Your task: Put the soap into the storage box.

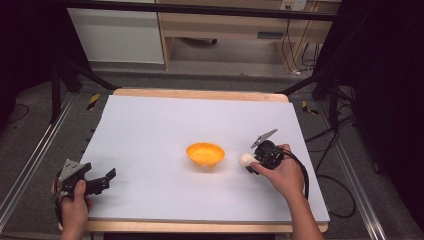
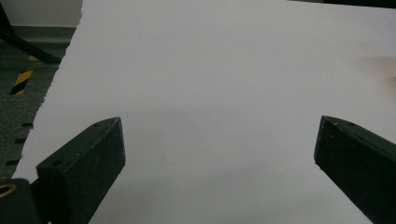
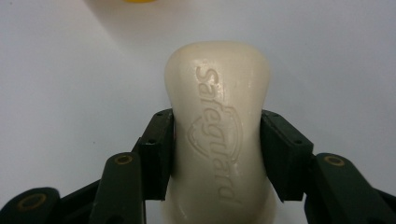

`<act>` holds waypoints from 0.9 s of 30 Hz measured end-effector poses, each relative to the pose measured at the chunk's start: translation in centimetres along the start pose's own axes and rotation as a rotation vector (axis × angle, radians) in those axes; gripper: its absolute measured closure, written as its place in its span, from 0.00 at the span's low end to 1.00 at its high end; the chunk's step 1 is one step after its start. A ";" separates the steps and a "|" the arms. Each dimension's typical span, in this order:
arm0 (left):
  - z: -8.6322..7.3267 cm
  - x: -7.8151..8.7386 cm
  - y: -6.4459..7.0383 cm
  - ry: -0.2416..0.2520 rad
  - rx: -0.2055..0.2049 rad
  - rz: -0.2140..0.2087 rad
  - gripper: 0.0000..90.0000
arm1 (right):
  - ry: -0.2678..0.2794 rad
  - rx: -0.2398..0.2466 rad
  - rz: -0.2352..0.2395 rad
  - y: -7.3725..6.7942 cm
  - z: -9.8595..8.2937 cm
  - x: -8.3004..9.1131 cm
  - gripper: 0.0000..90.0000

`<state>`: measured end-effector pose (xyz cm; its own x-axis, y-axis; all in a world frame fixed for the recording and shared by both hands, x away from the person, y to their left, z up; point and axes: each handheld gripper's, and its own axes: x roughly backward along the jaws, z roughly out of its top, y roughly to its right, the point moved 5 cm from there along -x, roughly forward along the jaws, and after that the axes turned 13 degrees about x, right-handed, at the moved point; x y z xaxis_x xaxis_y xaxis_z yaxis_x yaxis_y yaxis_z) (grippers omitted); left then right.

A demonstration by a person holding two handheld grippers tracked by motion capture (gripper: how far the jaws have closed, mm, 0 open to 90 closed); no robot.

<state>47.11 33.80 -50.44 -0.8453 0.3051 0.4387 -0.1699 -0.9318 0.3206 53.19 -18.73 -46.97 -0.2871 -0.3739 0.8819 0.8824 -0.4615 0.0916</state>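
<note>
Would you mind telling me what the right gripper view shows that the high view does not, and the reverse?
The right gripper view alone shows the word "safeguard" pressed into the soap bar, with the jaws of the right tongs shut on its sides. The high view alone shows the left tongs, open over the white table, and the whole orange bowl. Both show the soap held just right of the bowl.
</note>
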 end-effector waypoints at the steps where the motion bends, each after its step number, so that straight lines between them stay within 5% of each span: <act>1: 0.0 0.0 0.0 0.000 0.000 0.000 0.02 | -0.003 0.006 -0.002 0.0 0.2 0.0 0.55; 14: 0.0 0.0 0.0 -0.001 0.000 -0.001 0.02 | -0.005 0.047 0.009 0.2 1.8 0.2 0.55; 27: 0.0 0.0 0.0 0.000 0.000 -0.001 0.02 | 0.036 0.166 0.036 0.0 4.3 0.8 0.54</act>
<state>47.12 33.79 -50.44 -0.8450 0.3060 0.4385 -0.1709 -0.9316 0.3208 54.59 -15.55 -44.29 -0.2644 -0.4179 0.8692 0.9411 -0.3086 0.1379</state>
